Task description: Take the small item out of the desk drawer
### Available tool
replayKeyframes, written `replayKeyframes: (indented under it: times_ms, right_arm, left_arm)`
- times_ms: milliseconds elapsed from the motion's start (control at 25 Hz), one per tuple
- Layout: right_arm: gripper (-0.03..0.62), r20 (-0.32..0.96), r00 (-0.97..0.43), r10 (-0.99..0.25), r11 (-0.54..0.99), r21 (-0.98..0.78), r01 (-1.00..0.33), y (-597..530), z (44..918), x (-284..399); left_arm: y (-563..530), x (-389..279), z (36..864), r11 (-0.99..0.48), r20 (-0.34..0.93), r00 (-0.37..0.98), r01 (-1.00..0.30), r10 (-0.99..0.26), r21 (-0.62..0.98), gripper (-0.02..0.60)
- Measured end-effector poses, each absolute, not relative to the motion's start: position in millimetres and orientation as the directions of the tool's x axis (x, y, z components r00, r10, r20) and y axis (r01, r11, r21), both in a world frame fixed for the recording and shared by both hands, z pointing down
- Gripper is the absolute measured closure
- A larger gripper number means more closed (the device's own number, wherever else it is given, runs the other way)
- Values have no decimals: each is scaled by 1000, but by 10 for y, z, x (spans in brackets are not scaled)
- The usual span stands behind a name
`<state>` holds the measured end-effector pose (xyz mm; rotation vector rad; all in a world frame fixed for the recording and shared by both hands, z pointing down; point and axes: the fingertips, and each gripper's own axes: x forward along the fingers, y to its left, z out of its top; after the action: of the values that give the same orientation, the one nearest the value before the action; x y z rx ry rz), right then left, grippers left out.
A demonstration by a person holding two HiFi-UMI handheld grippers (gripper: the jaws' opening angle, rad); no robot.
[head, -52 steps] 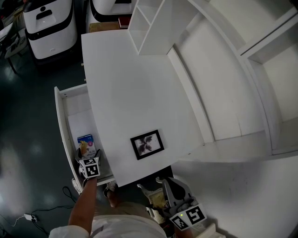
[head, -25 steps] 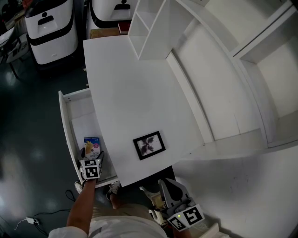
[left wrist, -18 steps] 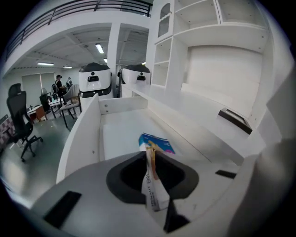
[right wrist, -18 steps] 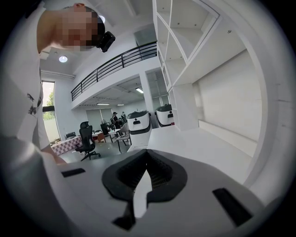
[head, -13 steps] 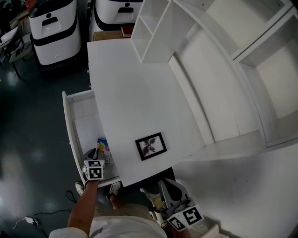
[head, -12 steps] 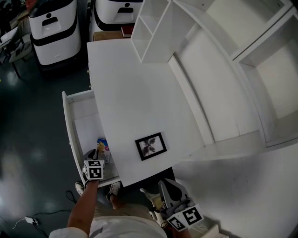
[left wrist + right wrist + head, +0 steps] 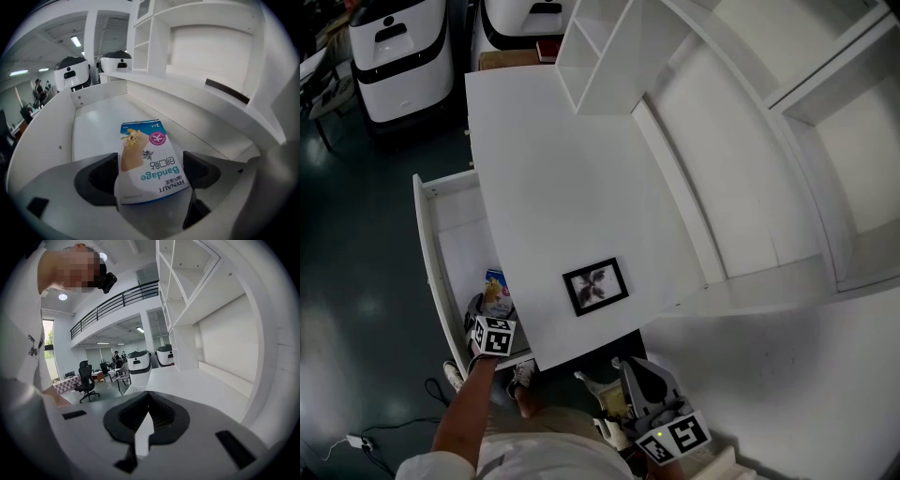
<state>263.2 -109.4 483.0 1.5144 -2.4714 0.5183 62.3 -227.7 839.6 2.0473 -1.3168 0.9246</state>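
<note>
Left tongs, just opened wide, straddled the "HYNAUT Bandage" box, lengthwise between them, lettering upside-down; right tongs were pressed together.

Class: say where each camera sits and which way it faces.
Head view: on head, steeply down at desk; left arm, left gripper, right gripper show.
Left gripper view: on left gripper, into drawer; jaws, just opening, flank bandage box.
Right gripper view: on right gripper, along desk; jaws shut.
Head and left gripper views share bandage box.
</note>
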Motion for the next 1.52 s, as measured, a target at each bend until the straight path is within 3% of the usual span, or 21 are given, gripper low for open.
replayKeyframes:
  times_ms: [160,360,800,1520]
  right_arm:
    - [585,349,-444,-825,400,-192,-896,-1072,4849,2696]
    - [585,346,-440,-829,394,-197,-898,-1068,4848,2740]
    - [585,300,-496,-815,450,-213,-867,-1185,4749,2517]
    - [585,209,-550,-808,516,-196,-833,-1184,4461,2169]
  left_arm:
    - [-2286,560,8488,-346,800,278,-934,-532,94,129]
    - [-2267,495,8458,-351,808,267,-933,-526,80,140]
    - [-2453,138,7954,-218,729,222,-971,-648,102,141]
    - [-2553,-64,6790,-232,551,266,-964,-791,133,141]
